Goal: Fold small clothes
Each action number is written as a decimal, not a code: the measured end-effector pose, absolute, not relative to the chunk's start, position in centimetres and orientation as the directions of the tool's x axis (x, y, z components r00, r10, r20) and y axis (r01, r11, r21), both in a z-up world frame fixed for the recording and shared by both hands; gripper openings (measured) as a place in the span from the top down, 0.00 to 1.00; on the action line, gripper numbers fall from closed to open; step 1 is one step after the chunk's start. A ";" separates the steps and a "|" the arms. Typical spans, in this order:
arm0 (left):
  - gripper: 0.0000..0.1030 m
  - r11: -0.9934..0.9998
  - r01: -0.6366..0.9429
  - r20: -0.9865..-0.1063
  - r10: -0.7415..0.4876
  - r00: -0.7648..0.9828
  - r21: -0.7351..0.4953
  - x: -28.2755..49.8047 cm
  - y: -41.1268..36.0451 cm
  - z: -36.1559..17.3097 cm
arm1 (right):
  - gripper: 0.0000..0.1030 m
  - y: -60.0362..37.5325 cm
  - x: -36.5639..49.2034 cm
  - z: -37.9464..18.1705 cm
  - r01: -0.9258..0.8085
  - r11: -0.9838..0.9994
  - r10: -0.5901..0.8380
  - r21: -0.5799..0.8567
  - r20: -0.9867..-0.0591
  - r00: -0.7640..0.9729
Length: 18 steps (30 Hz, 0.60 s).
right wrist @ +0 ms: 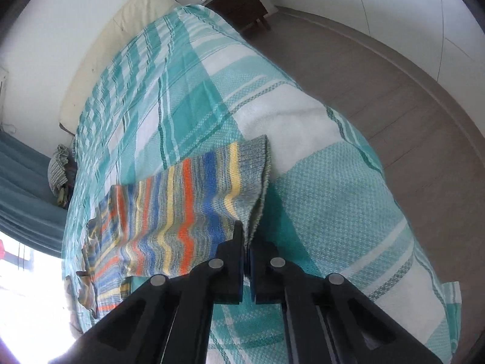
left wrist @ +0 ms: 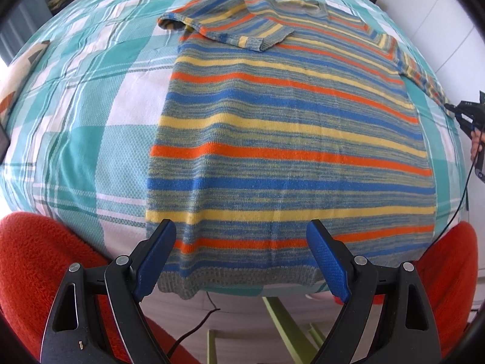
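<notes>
A striped knit sweater (left wrist: pixel 285 139) in blue, orange, yellow and grey lies flat on the bed. Its left sleeve (left wrist: pixel 230 24) is folded across the chest. My left gripper (left wrist: pixel 242 233) hovers open over the hem, nothing between its blue pads. The right sleeve (left wrist: pixel 424 79) stretches off to the right, where my right gripper (left wrist: pixel 451 109) pinches its end. In the right wrist view the right gripper (right wrist: pixel 247 227) is shut on the grey cuff (right wrist: pixel 257 176) of that sleeve (right wrist: pixel 188 200), which is lifted slightly off the cover.
The bed wears a teal and white checked cover (left wrist: pixel 91 115) (right wrist: pixel 318 182). A person's red fleece sleeves (left wrist: pixel 33 273) flank the left gripper. A dark nightstand (right wrist: pixel 239 6) and wooden floor (right wrist: pixel 394 91) lie beyond the bed. A cable (left wrist: pixel 454 206) hangs at the right edge.
</notes>
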<state>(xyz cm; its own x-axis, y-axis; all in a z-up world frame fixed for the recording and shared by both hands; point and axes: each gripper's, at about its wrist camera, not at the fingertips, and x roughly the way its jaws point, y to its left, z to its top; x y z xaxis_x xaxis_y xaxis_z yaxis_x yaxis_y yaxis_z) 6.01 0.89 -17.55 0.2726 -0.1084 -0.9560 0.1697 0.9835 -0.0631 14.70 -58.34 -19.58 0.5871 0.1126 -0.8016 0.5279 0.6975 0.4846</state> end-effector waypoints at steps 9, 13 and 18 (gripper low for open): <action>0.14 0.985 0.173 -0.956 -0.070 0.283 -0.021 6.0 1.2 -18.1 | 0.99 -58.8 14.5 -20.8 0.594 0.713 0.038 0.372 -0.867 0.497; 0.14 0.988 0.152 -0.949 -0.073 0.308 -0.027 5.7 2.2 -17.9 | 0.99 -58.3 14.5 -20.2 0.586 0.741 0.002 0.327 -0.875 0.485; 0.14 0.989 0.137 -0.949 -0.087 0.303 -0.047 5.5 3.1 -18.5 | 0.99 -57.6 14.6 -19.9 0.577 0.774 -0.045 0.263 -0.885 0.464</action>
